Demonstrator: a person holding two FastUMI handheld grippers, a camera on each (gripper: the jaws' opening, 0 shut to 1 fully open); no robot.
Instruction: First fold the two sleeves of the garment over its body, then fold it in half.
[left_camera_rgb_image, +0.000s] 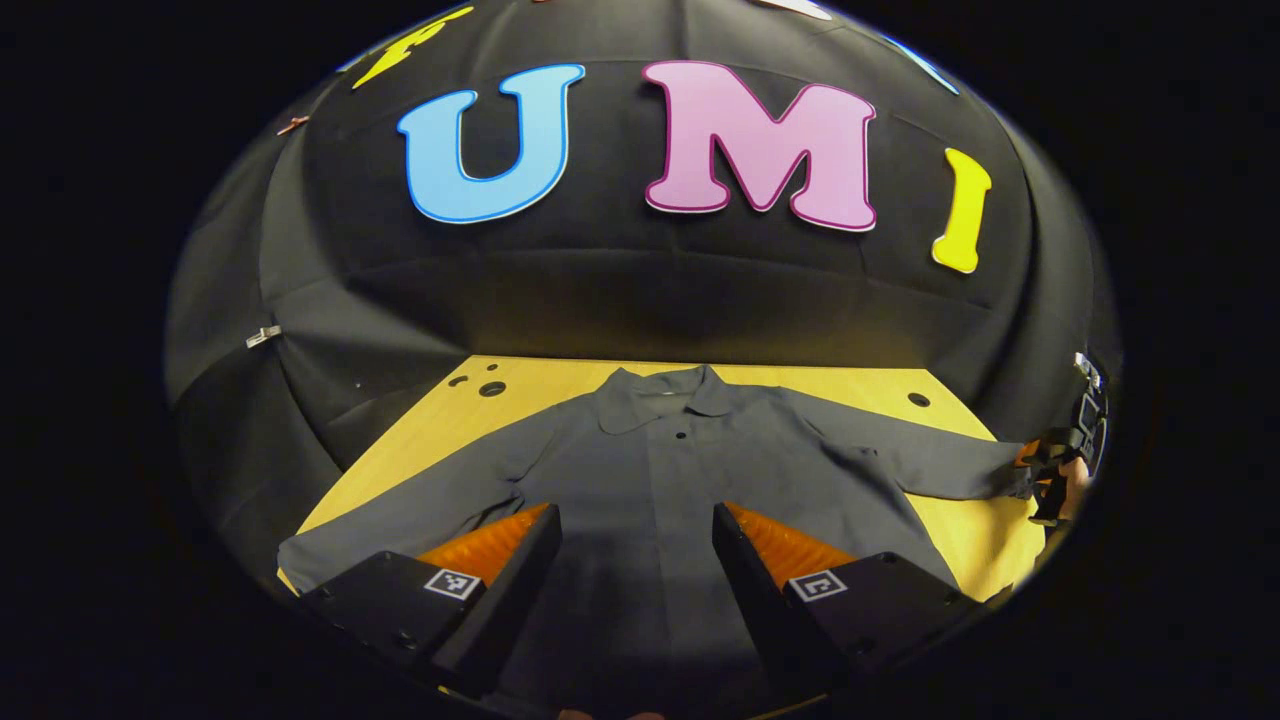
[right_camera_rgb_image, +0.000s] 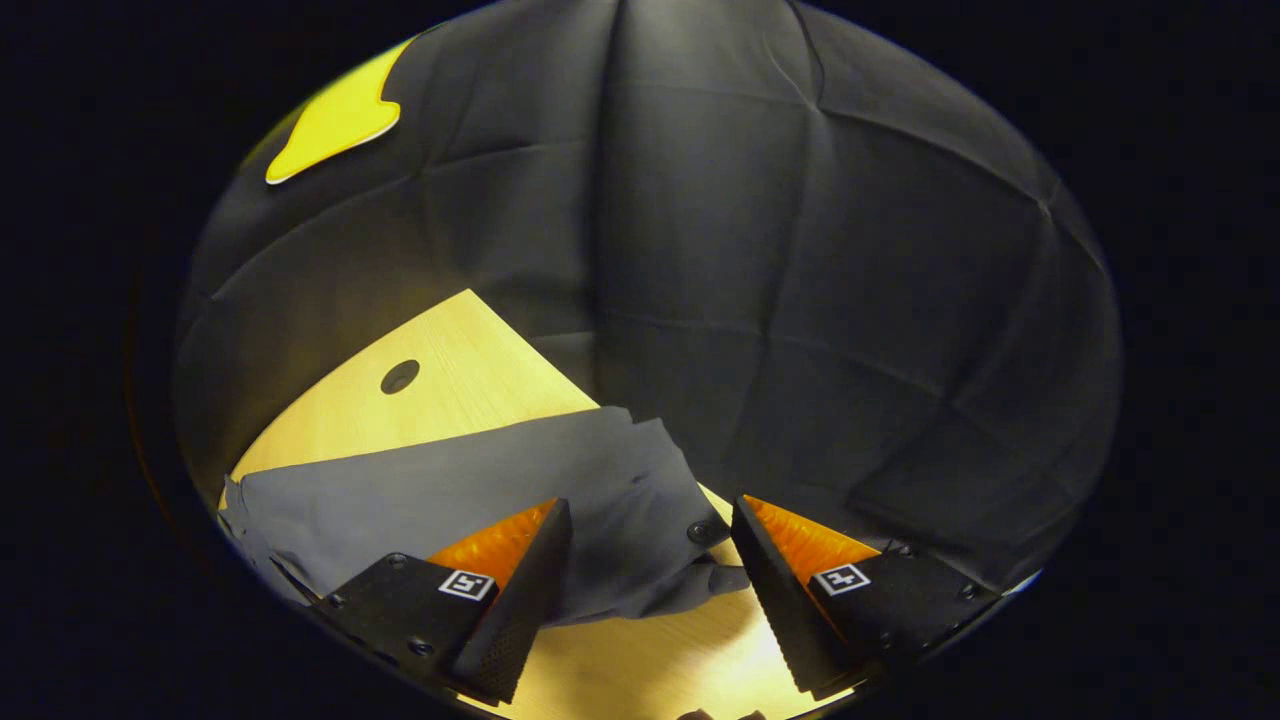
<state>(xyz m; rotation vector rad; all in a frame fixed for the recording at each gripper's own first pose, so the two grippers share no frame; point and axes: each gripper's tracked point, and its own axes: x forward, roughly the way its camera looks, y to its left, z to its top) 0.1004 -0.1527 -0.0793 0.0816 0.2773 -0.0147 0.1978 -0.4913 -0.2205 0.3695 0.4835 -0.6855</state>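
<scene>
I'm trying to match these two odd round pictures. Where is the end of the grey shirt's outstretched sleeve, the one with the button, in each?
Left gripper view: the grey sleeve cuff lies at the far right edge, beside the other gripper.
Right gripper view: the cuff lies low in the middle, between this gripper's open fingers.
Shared landmark: the round hole in the pale wooden tabletop beyond the sleeve.

The garment (left_camera_rgb_image: 640, 470) is matt grey woven cloth, lightly creased, with a glossy dark button (right_camera_rgb_image: 700, 531) at its cuff. The desk (right_camera_rgb_image: 470, 385) is pale, smooth wood.
</scene>
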